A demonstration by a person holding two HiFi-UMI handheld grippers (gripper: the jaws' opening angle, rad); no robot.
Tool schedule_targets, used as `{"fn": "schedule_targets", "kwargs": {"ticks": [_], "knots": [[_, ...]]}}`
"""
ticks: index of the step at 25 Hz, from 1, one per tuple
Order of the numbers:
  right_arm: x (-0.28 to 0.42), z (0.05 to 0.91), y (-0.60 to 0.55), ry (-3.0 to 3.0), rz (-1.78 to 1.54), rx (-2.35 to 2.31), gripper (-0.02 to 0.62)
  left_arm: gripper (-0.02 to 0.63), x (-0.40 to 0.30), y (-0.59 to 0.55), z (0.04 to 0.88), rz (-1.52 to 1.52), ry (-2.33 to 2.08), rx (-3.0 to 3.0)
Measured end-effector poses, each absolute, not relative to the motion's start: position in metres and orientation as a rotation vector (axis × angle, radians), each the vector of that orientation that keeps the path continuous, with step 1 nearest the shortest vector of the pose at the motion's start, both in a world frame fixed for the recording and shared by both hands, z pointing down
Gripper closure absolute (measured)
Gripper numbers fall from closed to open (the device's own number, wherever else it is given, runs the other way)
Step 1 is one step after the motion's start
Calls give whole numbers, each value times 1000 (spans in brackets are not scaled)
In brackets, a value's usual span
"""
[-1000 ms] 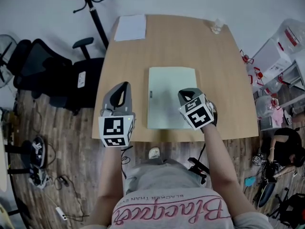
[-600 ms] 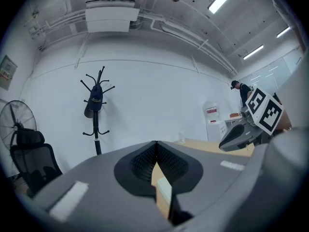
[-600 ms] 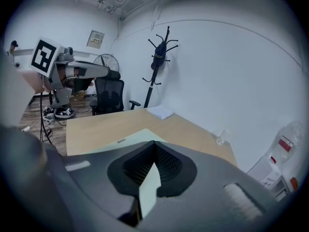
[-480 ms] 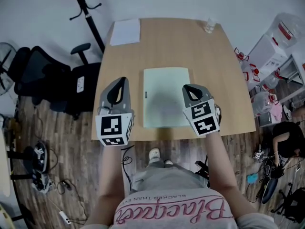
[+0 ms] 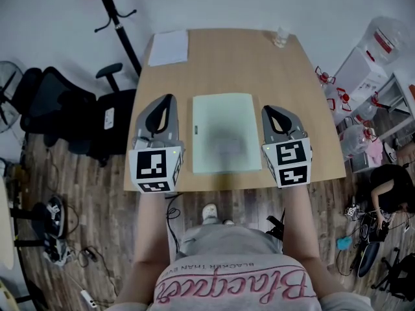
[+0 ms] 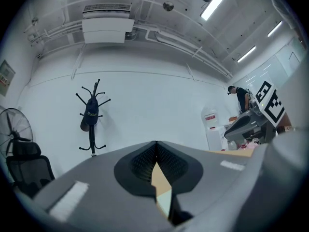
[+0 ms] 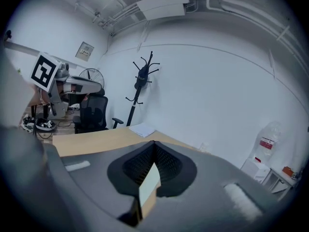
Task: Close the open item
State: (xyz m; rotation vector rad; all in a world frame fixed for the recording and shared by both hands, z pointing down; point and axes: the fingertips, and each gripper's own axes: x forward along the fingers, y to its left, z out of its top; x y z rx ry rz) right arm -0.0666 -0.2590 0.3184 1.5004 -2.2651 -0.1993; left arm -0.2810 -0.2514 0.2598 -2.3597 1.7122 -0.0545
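Both your left gripper [image 5: 167, 102] and right gripper [image 5: 270, 110] are pinched together on nothing, flanking the green folder [image 5: 222, 133], which lies flat and apparently closed on the table [image 5: 227, 57], so the task looks done.

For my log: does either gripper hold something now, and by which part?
Nothing: the left gripper and right gripper are both shut, empty, flanking the green folder.

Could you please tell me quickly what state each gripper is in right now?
Left gripper: closed, holding nothing.
Right gripper: closed, holding nothing.
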Motion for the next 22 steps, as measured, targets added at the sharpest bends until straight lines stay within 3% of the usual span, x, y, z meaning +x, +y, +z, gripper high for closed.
{"fn": "schedule_targets", "kwargs": {"ticks": [22], "knots": [[-43, 249, -256, -2313, -426, 1774, 594, 592, -282, -259, 219, 32, 1667, -2299]]}}
